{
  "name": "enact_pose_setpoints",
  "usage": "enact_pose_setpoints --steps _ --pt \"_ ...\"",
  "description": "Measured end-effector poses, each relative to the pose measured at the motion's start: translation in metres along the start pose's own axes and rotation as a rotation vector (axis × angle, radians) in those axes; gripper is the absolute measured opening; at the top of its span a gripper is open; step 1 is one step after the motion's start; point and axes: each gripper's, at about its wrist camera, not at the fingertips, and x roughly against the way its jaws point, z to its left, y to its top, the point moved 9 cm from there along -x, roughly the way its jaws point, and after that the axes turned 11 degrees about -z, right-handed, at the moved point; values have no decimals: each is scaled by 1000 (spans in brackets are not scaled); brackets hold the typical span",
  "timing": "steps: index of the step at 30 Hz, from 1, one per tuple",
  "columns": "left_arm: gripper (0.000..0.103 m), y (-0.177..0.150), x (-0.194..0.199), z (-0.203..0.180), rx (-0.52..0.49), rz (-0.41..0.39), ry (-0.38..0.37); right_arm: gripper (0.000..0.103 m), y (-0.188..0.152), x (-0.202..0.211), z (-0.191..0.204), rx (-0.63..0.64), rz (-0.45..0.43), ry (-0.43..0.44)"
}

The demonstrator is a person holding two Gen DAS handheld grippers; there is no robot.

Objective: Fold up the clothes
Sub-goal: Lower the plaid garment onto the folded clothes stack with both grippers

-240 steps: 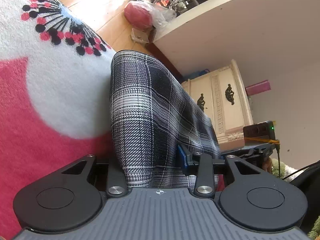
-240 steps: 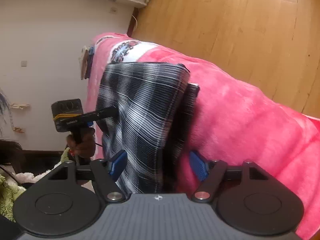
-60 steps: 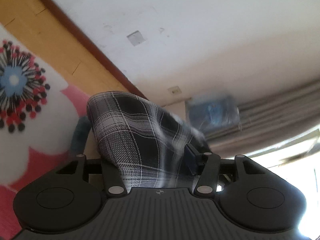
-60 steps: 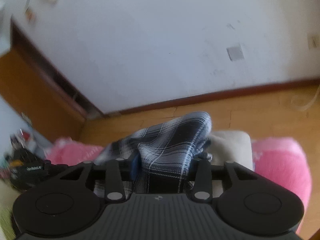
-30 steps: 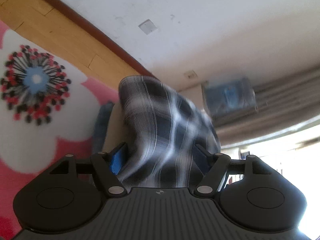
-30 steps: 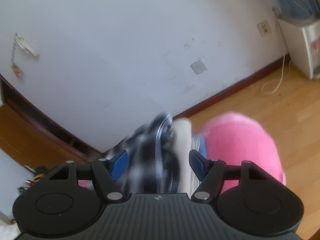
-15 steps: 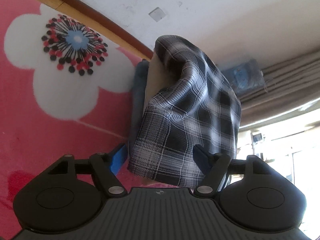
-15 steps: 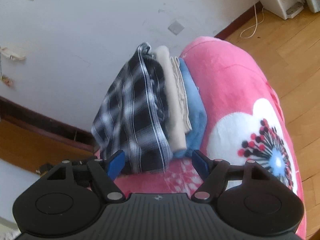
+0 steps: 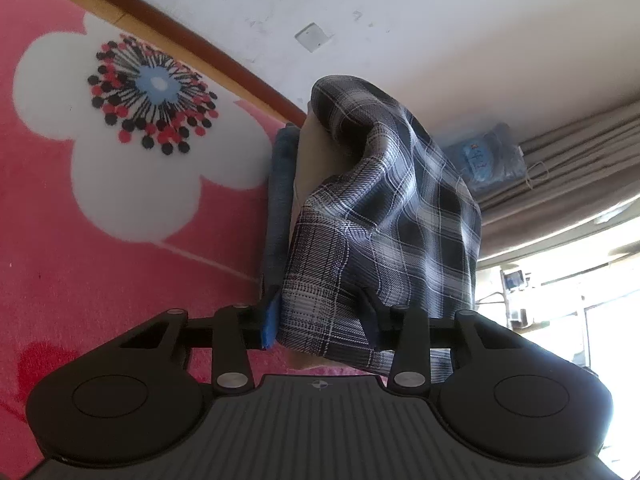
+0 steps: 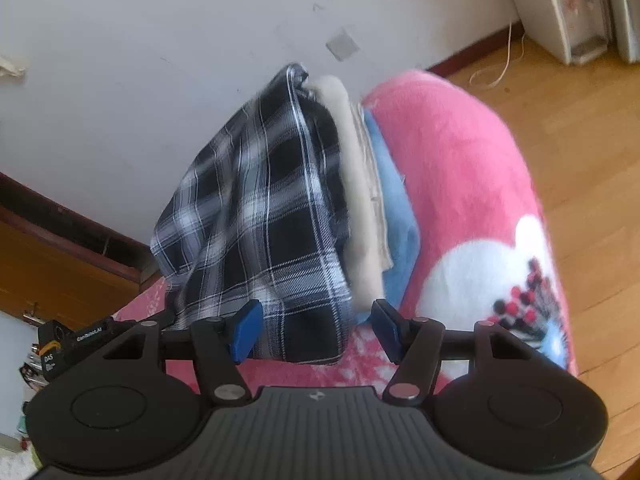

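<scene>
Blown-out window glare, fisheye warping, slight blur

Each camera sits on its own gripper, just behind the fingers, and looks forward along them, close to the clothes stack point(image 9: 360, 216) and rolled sideways. The left wrist view faces the stack's near end, with the blanket point(image 9: 100, 240) at frame left and wall above. The right wrist view faces the stack point(image 10: 280, 208) from its other side, blanket point(image 10: 460, 168) at right. Both share stack, blanket and white wall.
</scene>
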Motion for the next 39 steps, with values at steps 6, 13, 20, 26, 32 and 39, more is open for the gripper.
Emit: enact_pose_setpoints --steps 6,13,20,26,32,39 --pt "17 0 4 -5 -21 -11 27 23 6 6 12 56 -26 2" --pt "10 2 15 -19 44 -1 1 8 23 22 25 115 -82 14" --pt "10 -22 17 -27 9 -17 -13 8 43 34 35 205 -117 8" --pt "16 -32 2 -6 86 -24 -3 24 34 2 -9 239 -11 -204" --pt "20 -34 1 -5 73 -55 -7 27 71 -11 70 444 -148 -141" --pt "20 -43 -4 -1 90 -83 31 34 62 -101 188 783 -87 -46"
